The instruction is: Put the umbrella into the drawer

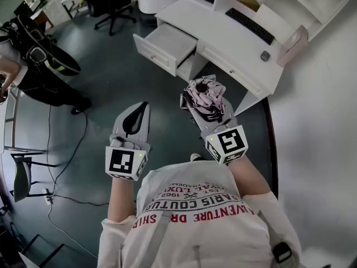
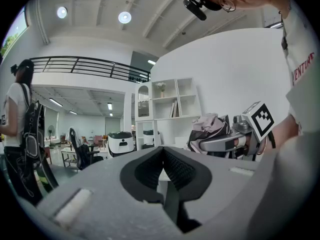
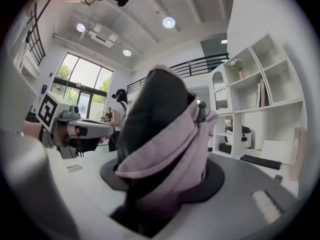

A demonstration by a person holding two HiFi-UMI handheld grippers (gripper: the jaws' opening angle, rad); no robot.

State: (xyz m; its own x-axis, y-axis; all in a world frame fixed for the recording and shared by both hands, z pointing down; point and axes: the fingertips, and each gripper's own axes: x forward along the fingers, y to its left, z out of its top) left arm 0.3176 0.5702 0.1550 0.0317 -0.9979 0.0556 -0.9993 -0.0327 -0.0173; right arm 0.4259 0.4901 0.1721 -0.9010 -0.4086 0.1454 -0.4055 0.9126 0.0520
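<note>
A folded pink and black umbrella [image 1: 205, 95] is bunched between the jaws of my right gripper [image 1: 203, 100], which is shut on it in mid-air in front of the white desk [image 1: 223, 38]. In the right gripper view the umbrella [image 3: 165, 134] fills the middle and hides the jaw tips. The desk's upper left drawer [image 1: 154, 53] stands pulled out and looks empty, ahead and to the left of the umbrella. My left gripper [image 1: 137, 118] hovers level beside the right one, shut with nothing between its dark pads [image 2: 175, 171]. From the left gripper view the umbrella [image 2: 207, 126] shows at the right.
A keyboard [image 1: 249, 25], a small dark object [image 1: 265, 55] and a pink box [image 1: 294, 45] lie on the desk. A black office chair [image 1: 109, 4] stands at the back left. A person with a backpack [image 1: 39, 66] stands at the left. Cables [image 1: 61, 166] cross the grey floor.
</note>
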